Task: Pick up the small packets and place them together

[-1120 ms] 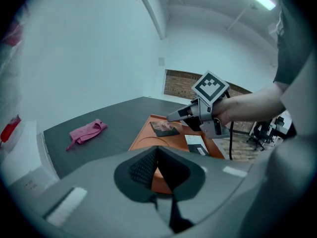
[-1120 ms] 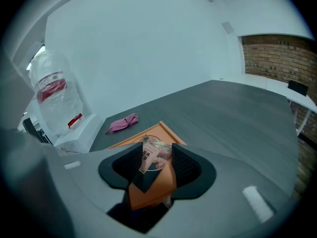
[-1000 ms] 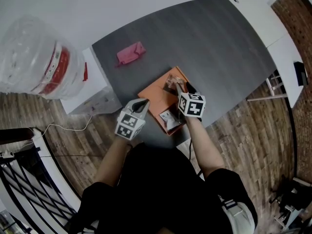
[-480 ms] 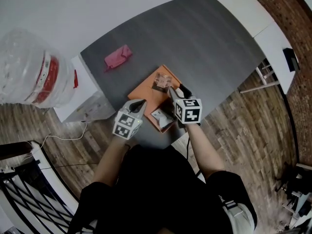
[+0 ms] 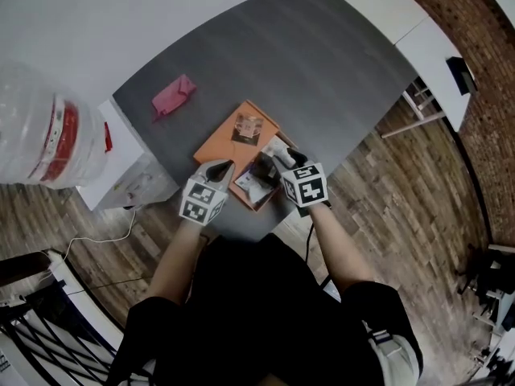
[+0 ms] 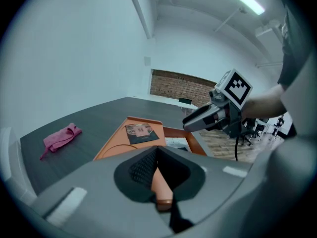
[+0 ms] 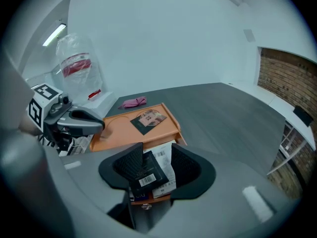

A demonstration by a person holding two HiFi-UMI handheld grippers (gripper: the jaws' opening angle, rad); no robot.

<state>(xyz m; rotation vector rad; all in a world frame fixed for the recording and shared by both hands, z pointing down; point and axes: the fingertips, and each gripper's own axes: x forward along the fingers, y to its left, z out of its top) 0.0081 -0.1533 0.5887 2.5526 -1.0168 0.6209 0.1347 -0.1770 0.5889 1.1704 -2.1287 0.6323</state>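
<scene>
Right tongs (image 7: 156, 148): jaws just been closing, clamped on dark packet (image 7: 143, 175) by its side edges, above near tray rim. Left tongs (image 6: 157, 152): jaws nearly together, tray (image 7: 116, 128) rim seemingly pinched between them.

Just beyond right tips: white packet (image 7: 162, 156) flat in tray. Farther: picture-faced packet (image 7: 148, 118), then pink cloth (image 7: 132, 102) off tray.

Risk: edge grip looks weak, so dark packet could twist free and drop outside rim.

Count: three packets, one tray, one cloth.
</scene>
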